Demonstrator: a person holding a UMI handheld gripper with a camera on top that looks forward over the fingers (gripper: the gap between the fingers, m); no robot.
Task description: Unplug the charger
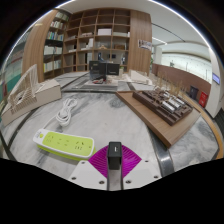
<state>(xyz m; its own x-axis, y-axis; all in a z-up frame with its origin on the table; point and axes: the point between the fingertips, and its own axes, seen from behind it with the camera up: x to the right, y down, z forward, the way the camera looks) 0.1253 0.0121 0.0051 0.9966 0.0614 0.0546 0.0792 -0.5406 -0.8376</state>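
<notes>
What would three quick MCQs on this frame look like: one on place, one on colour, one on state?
1. Where is the power strip?
A. on the bookshelf
B. on the table, ahead of the gripper and to its left
C. on the floor

2. What colour is the power strip?
A. red
B. yellow-green and white
C. blue

3. What does the gripper hold?
A. nothing
B. a coiled cable
C. a small black charger

Key: 1 B, it lies on the table beside the fingers. 2 B, a lime top on a white body. 3 C, the black charger sits pinched between both pink pads.
</notes>
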